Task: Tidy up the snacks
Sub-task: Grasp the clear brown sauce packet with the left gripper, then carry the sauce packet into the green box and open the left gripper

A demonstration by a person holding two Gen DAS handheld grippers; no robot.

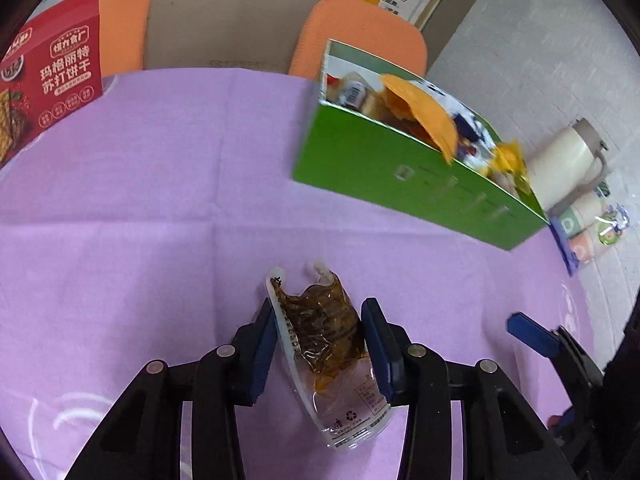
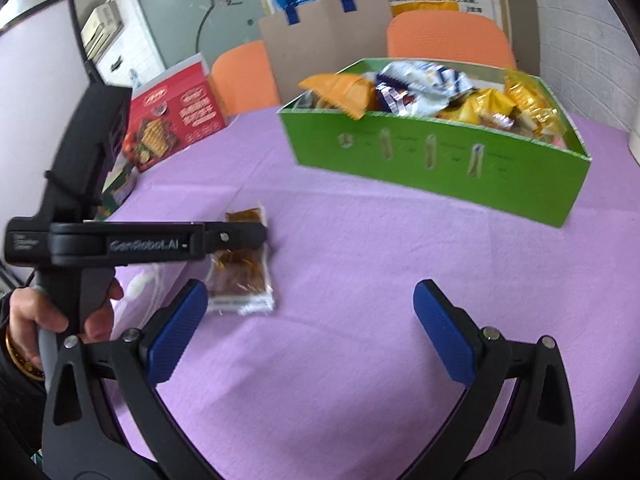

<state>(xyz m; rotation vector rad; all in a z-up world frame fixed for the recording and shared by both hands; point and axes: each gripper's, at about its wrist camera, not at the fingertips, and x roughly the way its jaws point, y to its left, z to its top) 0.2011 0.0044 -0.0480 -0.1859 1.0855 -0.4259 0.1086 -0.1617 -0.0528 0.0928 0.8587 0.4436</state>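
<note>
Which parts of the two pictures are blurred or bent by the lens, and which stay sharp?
Left wrist view: the green box and the white flask are smeared by motion blur, while the clear snack packet between the pads of the left gripper stays fairly sharp. Right wrist view: the print on the box is blurred, the right gripper is crisp, and the purple cloth bulges from fisheye distortion.
</note>
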